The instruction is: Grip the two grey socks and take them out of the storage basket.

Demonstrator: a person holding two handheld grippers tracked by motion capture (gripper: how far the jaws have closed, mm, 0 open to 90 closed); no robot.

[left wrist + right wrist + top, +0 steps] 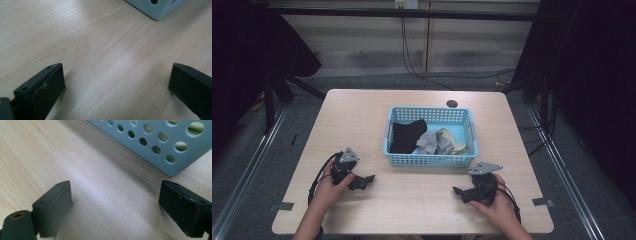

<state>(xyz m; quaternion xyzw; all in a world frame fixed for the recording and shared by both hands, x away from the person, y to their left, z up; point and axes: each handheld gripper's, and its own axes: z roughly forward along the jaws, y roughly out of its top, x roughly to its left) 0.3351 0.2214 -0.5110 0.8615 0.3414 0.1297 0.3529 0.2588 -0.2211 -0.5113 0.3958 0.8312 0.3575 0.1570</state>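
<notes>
I rest my left tool and right tool, both wide and empty, low on the tabletop, flanking the basket of socks, ready to reach in.

Two black two-jaw grippers are seen, the left gripper and the right gripper, each topped by a grey three-cornered plate and trailed by a black cable; screw holes are visible in the blocky jaws.

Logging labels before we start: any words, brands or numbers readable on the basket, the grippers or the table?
None readable: no print shows on the light blue perforated plastic basket, the pale wooden table, or either black gripper's fingers.
</notes>
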